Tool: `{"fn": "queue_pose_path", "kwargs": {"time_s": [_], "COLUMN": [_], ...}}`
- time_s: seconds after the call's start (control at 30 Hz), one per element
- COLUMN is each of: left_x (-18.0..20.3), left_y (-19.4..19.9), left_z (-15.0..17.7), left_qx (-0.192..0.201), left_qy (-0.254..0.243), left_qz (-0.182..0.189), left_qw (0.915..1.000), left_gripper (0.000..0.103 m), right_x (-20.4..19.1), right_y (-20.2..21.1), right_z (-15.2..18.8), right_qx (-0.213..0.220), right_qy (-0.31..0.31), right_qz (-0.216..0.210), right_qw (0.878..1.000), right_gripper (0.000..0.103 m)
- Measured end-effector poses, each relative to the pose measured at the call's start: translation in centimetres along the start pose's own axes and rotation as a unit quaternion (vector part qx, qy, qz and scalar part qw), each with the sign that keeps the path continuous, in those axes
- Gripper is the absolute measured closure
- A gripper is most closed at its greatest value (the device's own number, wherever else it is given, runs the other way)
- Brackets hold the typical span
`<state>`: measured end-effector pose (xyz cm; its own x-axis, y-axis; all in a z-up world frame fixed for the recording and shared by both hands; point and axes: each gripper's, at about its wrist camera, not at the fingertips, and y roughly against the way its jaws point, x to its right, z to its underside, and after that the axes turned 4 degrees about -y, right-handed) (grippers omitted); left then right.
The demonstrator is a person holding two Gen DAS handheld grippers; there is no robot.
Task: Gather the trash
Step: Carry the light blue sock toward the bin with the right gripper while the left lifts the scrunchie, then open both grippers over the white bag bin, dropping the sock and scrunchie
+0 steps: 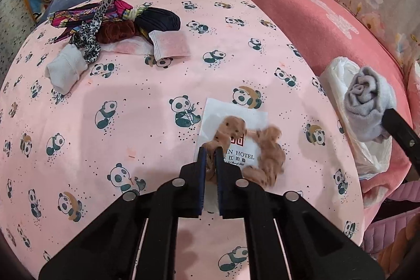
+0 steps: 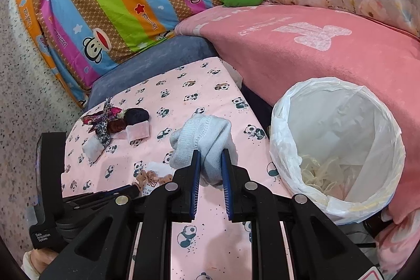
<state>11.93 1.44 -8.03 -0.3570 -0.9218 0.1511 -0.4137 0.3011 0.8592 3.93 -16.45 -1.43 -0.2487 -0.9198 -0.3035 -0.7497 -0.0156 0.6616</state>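
My left gripper (image 1: 209, 148) is shut on a fuzzy brown scrunchie (image 1: 270, 156) that lies on a white hotel packet (image 1: 236, 112) on the panda-print table (image 1: 144, 109). My right gripper (image 2: 210, 152) is shut on a rolled pale grey sock (image 2: 202, 138), held above the table left of the trash bin (image 2: 338, 148) lined with a white bag. The sock also shows in the left wrist view (image 1: 367, 106), over the bag (image 1: 338, 75). The scrunchie shows in the right wrist view (image 2: 147, 176).
At the far left of the table lies a pile: a white sock roll (image 1: 65, 70), leopard ribbon (image 1: 92, 25), dark cloth (image 1: 157, 19), pink-white packets (image 1: 170, 45). A pink blanket (image 1: 302, 17) and striped pillow (image 2: 118, 4) lie behind. The bin holds crumpled pale trash (image 2: 320, 172).
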Motion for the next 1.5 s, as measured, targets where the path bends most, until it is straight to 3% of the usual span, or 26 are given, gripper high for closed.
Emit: {"fn": "queue_pose_path", "kwargs": {"time_s": [0.27, 0.67, 1.0, 1.23, 1.3, 1.4, 1.43, 1.5], "left_x": [1.9, 9.9, 16.5, 20.4, 21.3, 21.9, 22.0, 21.7], "left_y": [3.5, 6.8, 6.4, 5.4, 5.1, 4.8, 4.7, 4.9], "left_z": [-1.9, -6.4, -8.2, -8.6, -8.7, -9.1, -9.1, -9.2], "left_qx": [0.045, 0.102, 0.107, 0.098, 0.095, 0.093, 0.095, 0.103], "left_qy": [-0.017, -0.079, -0.126, -0.157, -0.161, -0.160, -0.158, -0.151], "left_qz": [0.022, 0.075, 0.128, 0.142, 0.149, 0.150, 0.142, 0.128], "left_qw": [0.9986, 0.9888, 0.9779, 0.9725, 0.9711, 0.9713, 0.9727, 0.9749], "left_gripper": [0.099, 0.099, 0.099, 0.099, 0.098, 0.089, 0.070, 0.052], "right_x": [0.3, 4.3, 9.9, 12.5, 13.0, 13.6, 13.7, 13.9], "right_y": [0.3, 2.5, 4.5, 5.2, 5.2, 5.5, 5.5, 5.7], "right_z": [-0.4, -2.0, -2.9, -2.9, -3.0, -3.1, -3.2, -3.2], "right_qx": [0.009, 0.040, 0.063, 0.068, 0.069, 0.077, 0.077, 0.077], "right_qy": [-0.002, -0.027, -0.068, -0.087, -0.091, -0.103, -0.105, -0.106], "right_qz": [0.002, 0.039, 0.089, 0.114, 0.119, 0.134, 0.131, 0.131], "right_qw": [1.000, 0.998, 0.992, 0.987, 0.986, 0.983, 0.983, 0.983], "right_gripper": [0.088, 0.088, 0.087, 0.087, 0.082, 0.082, 0.080, 0.075]}}
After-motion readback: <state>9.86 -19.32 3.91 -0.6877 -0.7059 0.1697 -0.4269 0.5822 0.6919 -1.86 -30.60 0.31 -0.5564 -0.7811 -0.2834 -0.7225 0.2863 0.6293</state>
